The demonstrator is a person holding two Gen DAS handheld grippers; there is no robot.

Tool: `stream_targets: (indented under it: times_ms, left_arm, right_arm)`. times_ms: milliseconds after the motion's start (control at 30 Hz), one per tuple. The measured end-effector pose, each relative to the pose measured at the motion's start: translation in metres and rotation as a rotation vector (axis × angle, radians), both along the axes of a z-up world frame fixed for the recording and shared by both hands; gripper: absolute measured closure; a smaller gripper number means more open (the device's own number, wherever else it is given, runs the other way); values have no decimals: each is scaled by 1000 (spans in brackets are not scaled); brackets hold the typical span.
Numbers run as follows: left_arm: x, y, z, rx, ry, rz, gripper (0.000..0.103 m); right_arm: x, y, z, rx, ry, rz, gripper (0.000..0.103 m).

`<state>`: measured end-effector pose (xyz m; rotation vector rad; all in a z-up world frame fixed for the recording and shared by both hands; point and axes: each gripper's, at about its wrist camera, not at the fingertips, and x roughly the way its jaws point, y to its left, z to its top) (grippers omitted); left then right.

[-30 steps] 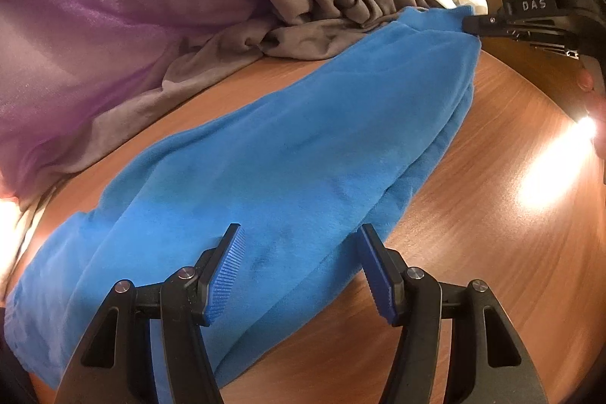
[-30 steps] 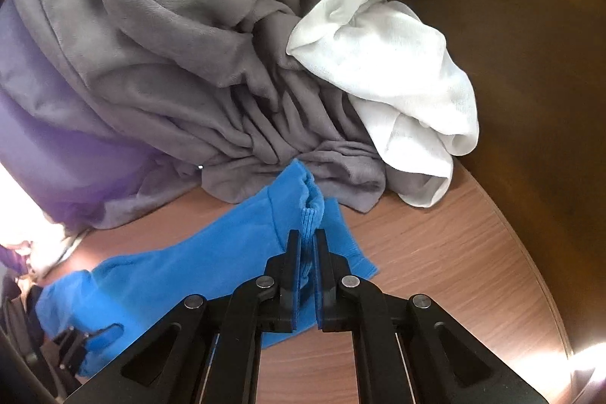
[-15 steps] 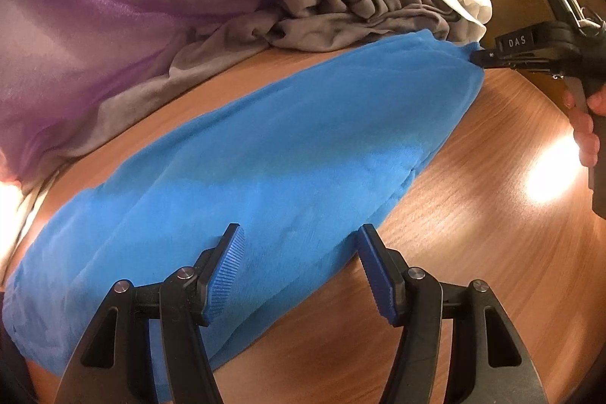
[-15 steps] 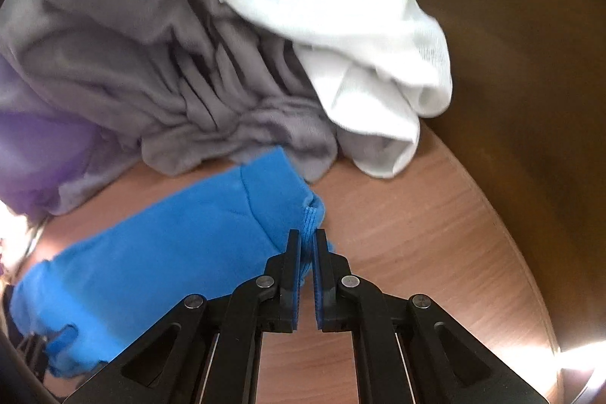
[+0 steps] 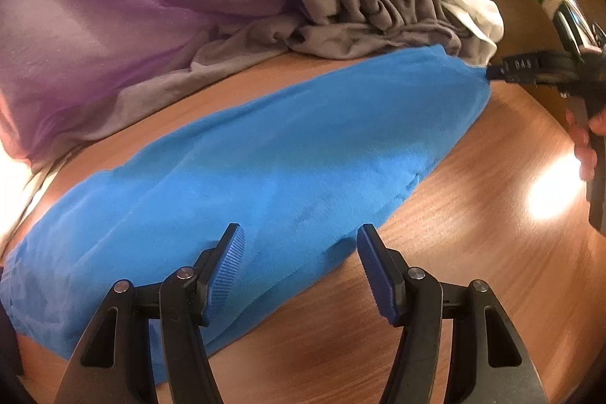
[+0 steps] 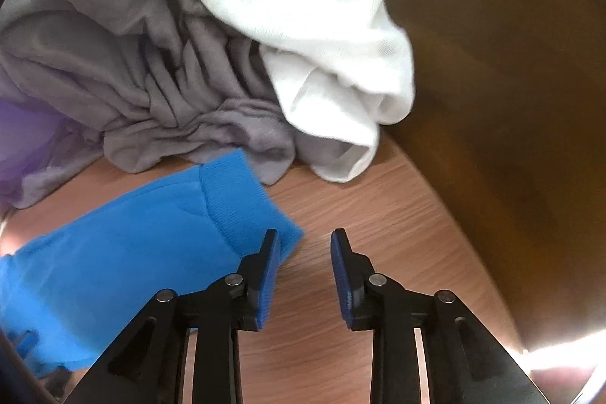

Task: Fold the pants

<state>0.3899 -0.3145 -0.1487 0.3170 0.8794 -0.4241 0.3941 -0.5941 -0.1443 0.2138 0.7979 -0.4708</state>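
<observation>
Blue pants (image 5: 272,177) lie flat on the wooden table (image 5: 473,271), folded lengthwise into one long strip running from lower left to upper right in the left wrist view. Fabric is smooth, with no big wrinkles. Left gripper (image 5: 299,267) hovers over the near edge of the strip, jaws spread wide; the left pad sits over blue cloth and the right pad over bare wood just past the fabric edge, and neither presses on anything. Right gripper (image 6: 305,271) is at the far end of the strip, by the ribbed cuff (image 6: 235,192). Its jaws are opening, with bare wood in the gap between them; the cuff corner lies flat on the table just beside and partly behind the left pad, and I can't tell if it brushes the pad. So nothing is pinched on either side. In the left wrist view the right gripper (image 5: 492,72) shows in profile with its tip right at the strip's far corner, and the person's hand (image 5: 585,139) is on its handle at the right edge. Behind the pants there is a laundry pile: a crumpled grey garment (image 6: 159,70) touching or just beside the cuff end, a white garment (image 6: 322,44) draped over the grey one on the right, and purple fabric (image 5: 113,17) to the left under the grey. There is strong glare on the table at the right (image 5: 553,188).
</observation>
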Motion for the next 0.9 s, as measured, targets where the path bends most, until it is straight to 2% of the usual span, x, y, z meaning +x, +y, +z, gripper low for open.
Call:
stream_targets:
  times_ms: [433, 733, 833, 900]
  left_arm:
    - [-14, 24, 34, -67, -31, 90, 39]
    - [-41, 58, 62, -126, -84, 172, 39]
    - [-52, 75, 67, -117, -116, 200, 39]
    - [-59, 89, 68, -104, -126, 222, 39]
  right_arm:
    - [-26, 32, 15, -9, 8, 88, 75]
    - [-53, 80, 29, -7, -23, 187, 75]
    - [-59, 100, 34, -3, -36, 226, 67]
    - [-64, 114, 37, -6, -46, 255, 66]
